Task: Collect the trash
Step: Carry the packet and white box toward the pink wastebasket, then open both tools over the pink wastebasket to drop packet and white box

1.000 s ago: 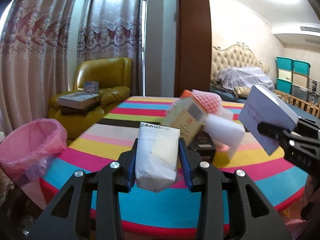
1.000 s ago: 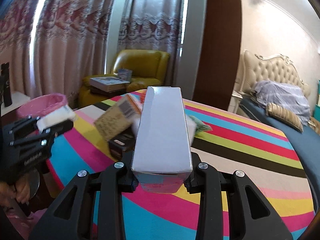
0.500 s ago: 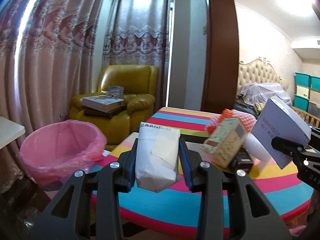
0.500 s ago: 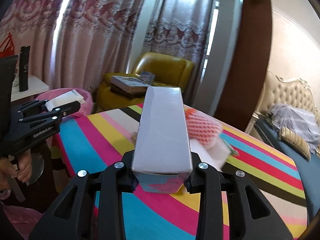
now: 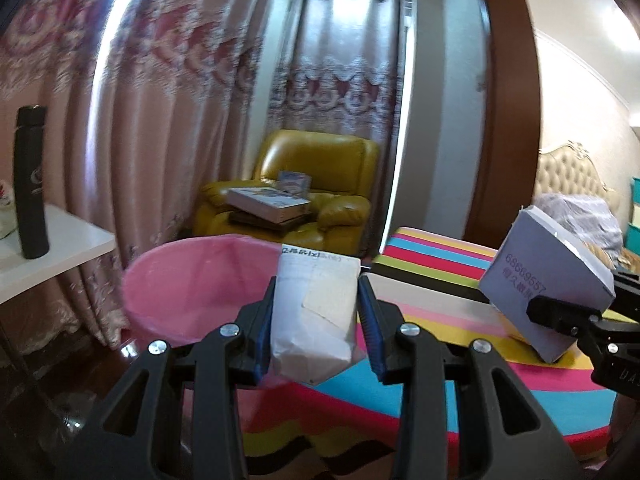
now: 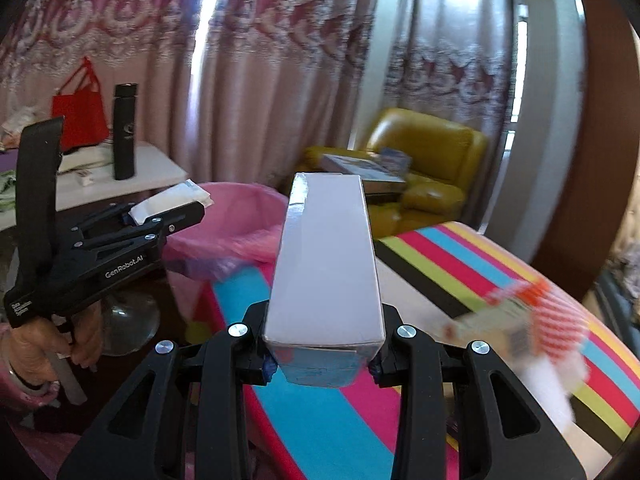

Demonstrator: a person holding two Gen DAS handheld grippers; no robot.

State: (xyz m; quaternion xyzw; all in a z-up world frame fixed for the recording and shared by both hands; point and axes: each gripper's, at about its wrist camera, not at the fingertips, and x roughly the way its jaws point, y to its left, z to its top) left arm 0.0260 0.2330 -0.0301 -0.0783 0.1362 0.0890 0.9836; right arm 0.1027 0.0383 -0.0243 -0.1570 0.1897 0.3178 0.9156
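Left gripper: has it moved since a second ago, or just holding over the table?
Yes. The left gripper, shut on the white packet, has swung left off the striped table toward the pink-lined bin, which now sits just beyond the packet.

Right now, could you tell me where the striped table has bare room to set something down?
The striped table is bare along its near edge, from the pink-lined bin across to beneath the grey box. Its right end is crowded: a tan carton, orange netting and white foam lie bunched together.
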